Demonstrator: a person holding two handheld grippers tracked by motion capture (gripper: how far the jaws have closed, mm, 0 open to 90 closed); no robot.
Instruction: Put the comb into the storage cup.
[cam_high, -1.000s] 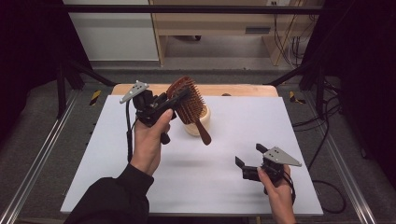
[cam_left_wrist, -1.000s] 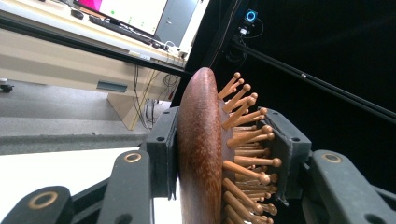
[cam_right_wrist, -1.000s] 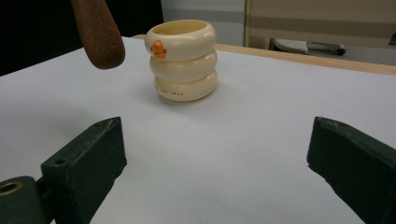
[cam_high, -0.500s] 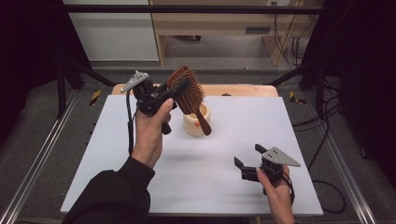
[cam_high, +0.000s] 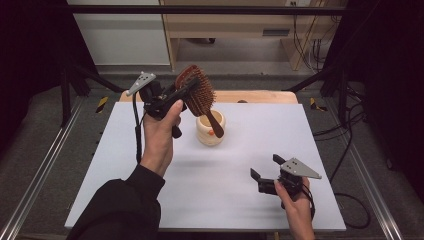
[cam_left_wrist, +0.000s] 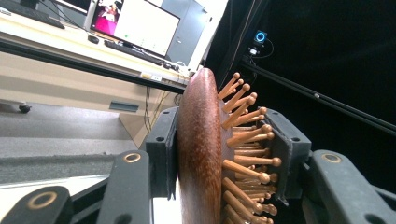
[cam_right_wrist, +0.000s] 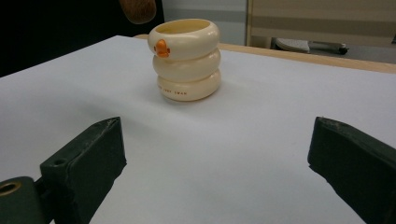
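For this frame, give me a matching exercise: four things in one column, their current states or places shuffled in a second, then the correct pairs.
Things:
1. wooden hairbrush
2. cream ringed cup
3. left tool
4. right tool

States:
A. open, low over the white table, holding nothing
B. standing upright on the table, orange mark near its rim
C. held up in the air, handle pointing down toward the cup
D. shut on the brush head

Pairs: 1-C, 2-B, 3-D, 4-A

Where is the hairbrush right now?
In the high view the hairbrush is up in the air at the far left-middle of the table, clamped in the left gripper, with its handle pointing down over the cream cup.
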